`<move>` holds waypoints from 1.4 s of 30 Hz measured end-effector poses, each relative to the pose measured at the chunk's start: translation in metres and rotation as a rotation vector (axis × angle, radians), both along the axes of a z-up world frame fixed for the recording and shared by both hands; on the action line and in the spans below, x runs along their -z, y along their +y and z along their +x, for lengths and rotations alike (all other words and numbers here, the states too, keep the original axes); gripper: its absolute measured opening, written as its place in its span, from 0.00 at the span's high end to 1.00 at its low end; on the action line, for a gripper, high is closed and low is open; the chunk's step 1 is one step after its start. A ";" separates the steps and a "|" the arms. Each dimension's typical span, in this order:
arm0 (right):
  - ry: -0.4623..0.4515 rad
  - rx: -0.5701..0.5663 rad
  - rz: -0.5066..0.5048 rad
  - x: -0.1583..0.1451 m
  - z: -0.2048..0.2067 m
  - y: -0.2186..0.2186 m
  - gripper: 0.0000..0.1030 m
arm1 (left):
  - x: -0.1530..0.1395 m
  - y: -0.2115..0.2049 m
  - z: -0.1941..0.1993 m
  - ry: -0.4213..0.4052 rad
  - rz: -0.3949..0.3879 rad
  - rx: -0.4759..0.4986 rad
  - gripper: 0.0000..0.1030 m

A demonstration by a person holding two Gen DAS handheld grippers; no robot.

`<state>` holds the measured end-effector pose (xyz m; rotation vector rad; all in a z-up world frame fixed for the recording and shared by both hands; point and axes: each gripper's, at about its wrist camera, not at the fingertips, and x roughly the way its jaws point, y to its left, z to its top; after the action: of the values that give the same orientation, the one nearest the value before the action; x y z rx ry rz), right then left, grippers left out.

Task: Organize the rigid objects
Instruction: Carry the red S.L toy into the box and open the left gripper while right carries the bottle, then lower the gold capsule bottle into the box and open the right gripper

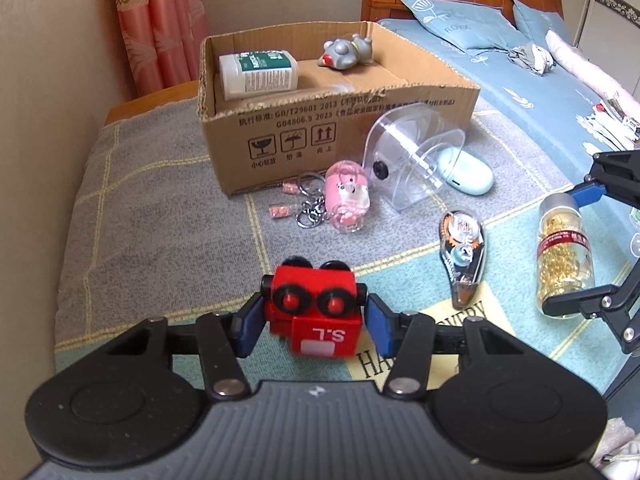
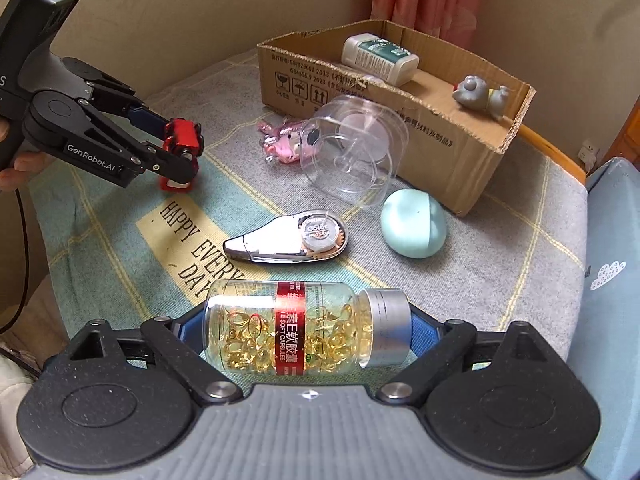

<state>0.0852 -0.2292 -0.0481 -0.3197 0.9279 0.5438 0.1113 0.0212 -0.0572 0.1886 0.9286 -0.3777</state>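
Observation:
My left gripper [image 1: 314, 320] is shut on a red toy robot [image 1: 316, 312], which also shows in the right wrist view [image 2: 182, 152], just above the blanket. My right gripper [image 2: 308, 328] is shut on a capsule bottle [image 2: 304, 326] with gold capsules and a silver cap, held lengthwise between the blue pads; it also shows in the left wrist view [image 1: 564, 256]. A cardboard box [image 1: 320, 140] stands at the back and holds a white-green bottle [image 1: 258, 74] and a grey toy [image 1: 348, 52].
On the blanket lie a pink pig keychain [image 1: 346, 200], a clear plastic holder [image 1: 416, 156], a mint green case [image 1: 466, 170] and a correction tape [image 1: 462, 256]. A bed with pillows [image 1: 460, 20] is on the right, a wall and curtain [image 1: 160, 28] behind.

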 end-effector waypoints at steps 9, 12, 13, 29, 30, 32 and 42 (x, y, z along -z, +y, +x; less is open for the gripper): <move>-0.044 0.007 0.018 -0.021 0.004 -0.006 0.07 | -0.036 -0.010 0.005 -0.067 -0.028 0.013 0.49; -0.071 0.016 0.031 -0.032 0.009 -0.009 0.07 | -0.053 -0.017 0.015 -0.108 -0.035 0.021 0.49; -0.081 0.018 0.034 -0.036 0.010 -0.009 0.07 | -0.060 -0.020 0.019 -0.124 -0.036 0.027 0.49; -0.255 0.093 0.078 -0.091 0.056 -0.029 0.07 | -0.092 -0.049 0.135 -0.173 0.023 0.018 0.49; -0.257 0.098 0.082 -0.093 0.058 -0.031 0.07 | -0.090 -0.048 0.141 -0.166 0.030 0.010 0.49; -0.260 0.103 0.081 -0.094 0.061 -0.032 0.07 | -0.084 -0.046 0.152 -0.156 0.034 -0.014 0.48; -0.243 0.115 0.088 -0.093 0.080 -0.029 0.07 | -0.073 -0.029 0.136 -0.216 -0.004 -0.082 0.05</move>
<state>0.1648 -0.2582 0.0454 -0.2448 0.6804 0.4280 0.2471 -0.0077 0.0155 0.1836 0.7203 -0.2770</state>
